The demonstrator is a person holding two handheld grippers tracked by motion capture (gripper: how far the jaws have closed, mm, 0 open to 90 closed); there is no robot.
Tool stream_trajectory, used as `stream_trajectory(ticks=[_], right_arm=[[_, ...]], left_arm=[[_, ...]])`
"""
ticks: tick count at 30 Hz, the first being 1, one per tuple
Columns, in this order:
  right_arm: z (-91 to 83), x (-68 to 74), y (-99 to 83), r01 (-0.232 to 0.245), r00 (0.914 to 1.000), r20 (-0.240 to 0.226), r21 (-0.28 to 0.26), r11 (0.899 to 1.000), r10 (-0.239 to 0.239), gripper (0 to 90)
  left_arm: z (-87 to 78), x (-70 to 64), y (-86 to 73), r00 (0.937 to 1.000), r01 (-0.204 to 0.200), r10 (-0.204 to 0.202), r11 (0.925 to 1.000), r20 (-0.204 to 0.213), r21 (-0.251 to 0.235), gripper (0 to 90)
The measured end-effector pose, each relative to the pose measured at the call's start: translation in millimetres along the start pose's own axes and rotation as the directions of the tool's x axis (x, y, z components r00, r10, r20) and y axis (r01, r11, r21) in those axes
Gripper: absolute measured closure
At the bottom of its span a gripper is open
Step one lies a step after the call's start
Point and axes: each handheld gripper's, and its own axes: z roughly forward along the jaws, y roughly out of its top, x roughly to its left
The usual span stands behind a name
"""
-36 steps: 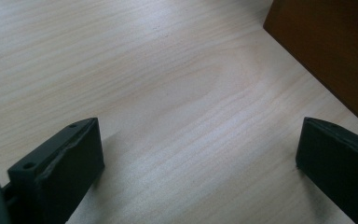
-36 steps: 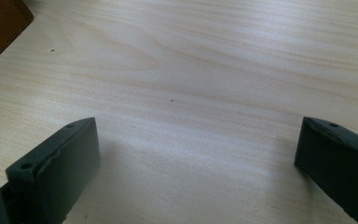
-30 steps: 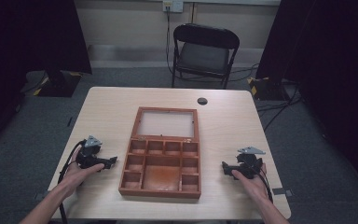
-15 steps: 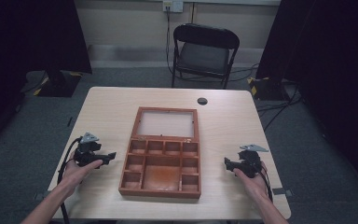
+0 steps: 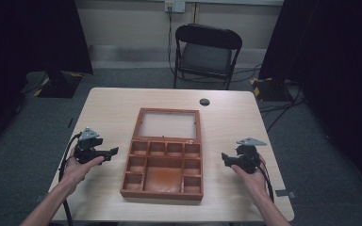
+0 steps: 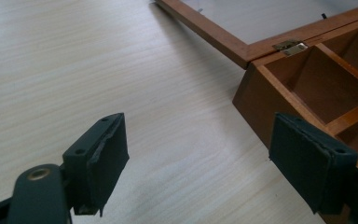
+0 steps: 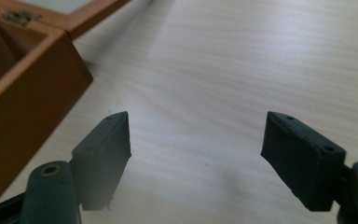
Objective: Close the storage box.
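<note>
Left tongs (image 5: 114,151): jaws spread, holding nothing, positioned just left of the wooden box (image 5: 163,167) and pointing toward it. The box sits open at the centre of the bench (image 5: 113,108), lid (image 5: 169,125) laid flat behind it. Right tongs (image 5: 225,157): jaws spread, holding nothing, near the box's right side.

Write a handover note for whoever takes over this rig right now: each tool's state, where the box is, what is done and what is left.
Left tool: open, holding nothing, left of the wooden box, pointing at it.
Right tool: open, holding nothing, right of the box, pointing at it.
Box: mid-table, lid folded flat behind it, hinge visible; compartments look empty.
Done: lid is open.
Left: neither tool touches the box; likely closing or handling it comes next.
</note>
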Motion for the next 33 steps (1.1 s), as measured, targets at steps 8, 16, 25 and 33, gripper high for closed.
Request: stream_trajectory(ticks=[8,16,25,33], right_arm=[[9.4,8.9,24.3,-0.003,0.9979,-0.065,-0.015,1.000,0.002,20.8],[19.1,19.0,45.8,-0.002,0.9953,-0.097,-0.016,1.000,0.000,19.1],[40.4,30.5,71.7,-0.012,0.9893,-0.145,-0.017,1.000,0.009,19.2],[59.4,46.9,98.4,-0.010,0.9835,-0.181,-0.008,1.000,0.008,18.7]], left_arm=[[1.3,-1.3,12.4,0.9989,-0.044,0.044,0.9990,-0.014,0.005,19.6],[17.4,6.8,20.8,0.9993,-0.005,0.006,0.9997,-0.038,0.024,19.8],[36.7,2.8,44.3,0.9997,-0.012,0.012,0.9999,-0.020,0.001,19.9],[62.5,-0.1,66.7,0.9990,0.041,-0.041,0.9992,0.019,0.000,22.2]])
